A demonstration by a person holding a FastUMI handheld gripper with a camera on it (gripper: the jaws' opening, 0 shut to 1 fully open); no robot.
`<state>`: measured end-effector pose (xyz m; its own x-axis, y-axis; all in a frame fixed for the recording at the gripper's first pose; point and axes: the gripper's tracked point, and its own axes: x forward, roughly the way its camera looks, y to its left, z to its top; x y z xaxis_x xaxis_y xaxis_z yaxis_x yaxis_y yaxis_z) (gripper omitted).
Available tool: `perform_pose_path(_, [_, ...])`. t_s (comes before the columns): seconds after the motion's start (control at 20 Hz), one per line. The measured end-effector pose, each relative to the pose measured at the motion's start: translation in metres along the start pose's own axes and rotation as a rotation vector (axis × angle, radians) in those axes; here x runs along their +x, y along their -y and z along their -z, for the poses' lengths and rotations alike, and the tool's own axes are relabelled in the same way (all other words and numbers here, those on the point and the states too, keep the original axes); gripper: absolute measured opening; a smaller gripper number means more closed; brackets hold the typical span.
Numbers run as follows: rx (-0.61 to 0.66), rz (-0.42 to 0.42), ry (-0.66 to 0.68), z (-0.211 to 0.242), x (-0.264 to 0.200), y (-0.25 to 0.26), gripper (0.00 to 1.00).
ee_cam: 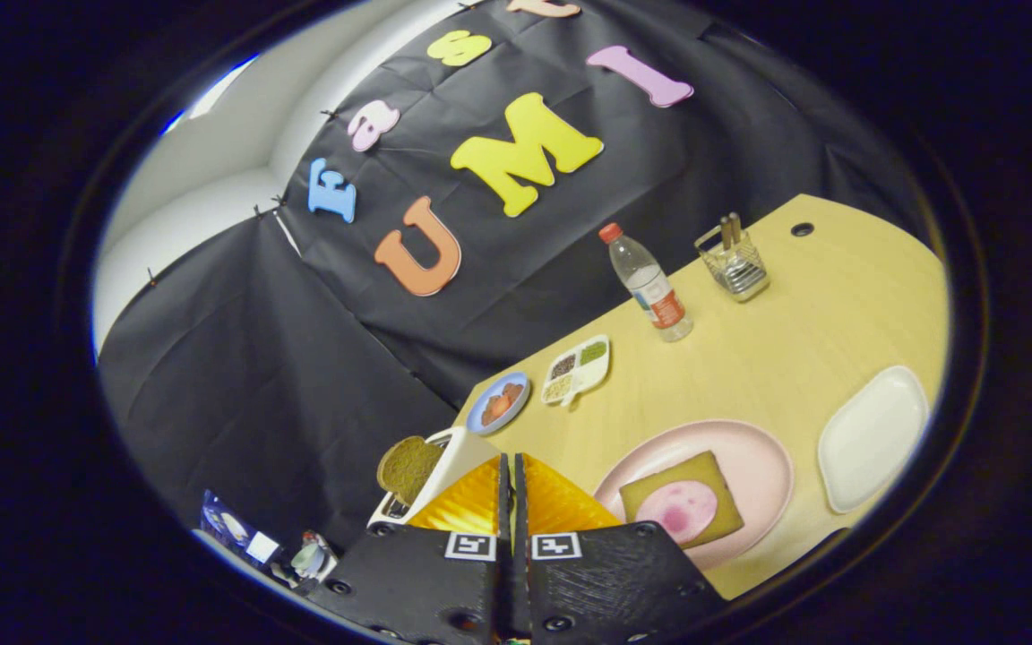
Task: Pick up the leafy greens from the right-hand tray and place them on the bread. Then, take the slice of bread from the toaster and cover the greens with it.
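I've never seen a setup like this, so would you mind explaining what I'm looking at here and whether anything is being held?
This is a hand-held two-finger gripper, and the camera rides on it, looking forward along its fingers. The fingers are closed together with nothing between them. Ahead lies a yellow table. On it sit a pink plate holding a slice of bread with a pink round slice on top, an empty white tray, a toaster with a bread slice sticking out, a water bottle, a small blue dish, a divided dish and a wire holder.
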<state>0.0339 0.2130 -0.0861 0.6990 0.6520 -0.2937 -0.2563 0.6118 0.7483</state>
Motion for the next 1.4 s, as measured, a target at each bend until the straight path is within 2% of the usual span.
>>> perform_pose_path(0.15, [0.032,0.011,0.0,0.007,0.009,0.017,0.0])
perform_pose_path(0.35, [0.036,0.092,0.006,0.008,0.011,0.062,0.0])
perform_pose_path(0.7, [-0.107,0.191,0.021,0.007,-0.001,0.104,0.0])
perform_pose_path(0.8, [-0.164,0.212,0.013,0.008,-0.002,0.114,0.04])
perform_pose_path(0.9, [-0.222,0.23,-0.005,0.01,0.0,0.122,0.16])
perform_pose_path(1.0, [-0.275,0.259,-0.012,0.008,0.001,0.131,0.32])
perform_pose_path(1.2, [-0.305,0.279,0.013,0.002,-0.002,0.136,0.58])
perform_pose_path(1.35, [-0.362,0.325,0.056,-0.01,-0.01,0.137,0.88])
perform_pose_path(1.4, [-0.381,0.34,0.076,-0.015,-0.014,0.135,0.9])
